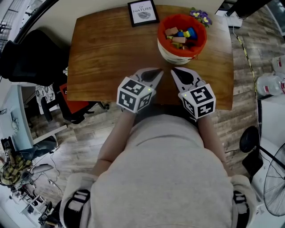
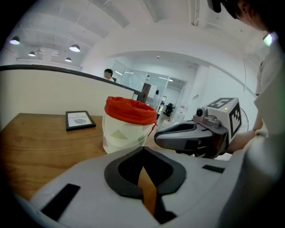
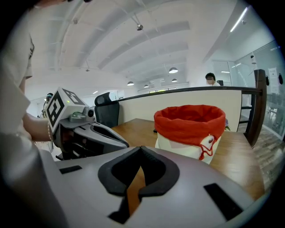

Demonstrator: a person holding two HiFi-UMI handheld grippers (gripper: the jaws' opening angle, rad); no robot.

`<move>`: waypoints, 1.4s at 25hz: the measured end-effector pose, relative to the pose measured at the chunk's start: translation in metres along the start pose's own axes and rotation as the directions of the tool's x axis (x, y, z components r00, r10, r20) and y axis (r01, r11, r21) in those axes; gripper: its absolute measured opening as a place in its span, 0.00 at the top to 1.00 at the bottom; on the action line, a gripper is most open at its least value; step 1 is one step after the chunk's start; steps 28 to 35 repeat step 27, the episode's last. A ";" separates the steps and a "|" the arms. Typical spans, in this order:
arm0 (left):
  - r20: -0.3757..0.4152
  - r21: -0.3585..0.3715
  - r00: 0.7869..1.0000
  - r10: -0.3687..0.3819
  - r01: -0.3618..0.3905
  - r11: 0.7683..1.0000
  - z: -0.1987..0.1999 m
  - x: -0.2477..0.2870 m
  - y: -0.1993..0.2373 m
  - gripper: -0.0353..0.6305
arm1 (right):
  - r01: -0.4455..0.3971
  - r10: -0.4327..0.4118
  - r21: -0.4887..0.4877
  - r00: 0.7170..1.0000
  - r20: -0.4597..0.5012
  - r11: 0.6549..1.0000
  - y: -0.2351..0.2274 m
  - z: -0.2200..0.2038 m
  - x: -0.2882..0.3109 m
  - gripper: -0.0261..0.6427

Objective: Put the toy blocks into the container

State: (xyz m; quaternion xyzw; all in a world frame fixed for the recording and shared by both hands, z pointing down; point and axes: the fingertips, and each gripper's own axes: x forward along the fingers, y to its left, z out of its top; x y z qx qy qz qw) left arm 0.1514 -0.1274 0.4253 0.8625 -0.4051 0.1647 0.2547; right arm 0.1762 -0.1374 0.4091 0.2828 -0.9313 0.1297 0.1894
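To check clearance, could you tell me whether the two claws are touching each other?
Apart: the head view shows bare table between the left claw and the right claw.

I read the table [image 1: 107, 53] as warm brown wood grain. The container [image 1: 171, 57] has a white wall and a red cloth lining folded over its rim. The toy blocks [image 1: 180, 36] inside are blue, yellow, tan and red-brown. My left gripper [image 1: 159, 71] and right gripper [image 1: 174, 70] have pale grey shells and black jaw pads, and each cube bears black-and-white square markers. The picture frame [image 1: 143, 12] has a black border around a white sheet with grey print. The flowers [image 1: 201, 16] are purple, the floor [image 1: 80, 138] grey-brown planks.
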 end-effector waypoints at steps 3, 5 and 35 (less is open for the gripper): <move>0.000 -0.005 1.000 0.001 -0.001 1.000 -0.002 0.002 0.002 0.93 | 0.011 -0.011 0.005 1.000 -0.007 1.000 -0.005 -0.003 -0.001 0.94; -0.002 -0.010 1.000 -0.002 0.002 1.000 -0.004 0.004 0.002 0.93 | 0.011 -0.011 0.006 1.000 -0.013 1.000 -0.006 -0.006 0.000 0.94; -0.020 -0.031 0.999 -0.035 0.034 0.999 0.000 0.009 0.014 0.93 | -0.018 0.019 0.023 0.999 -0.032 1.000 -0.007 -0.004 0.020 0.94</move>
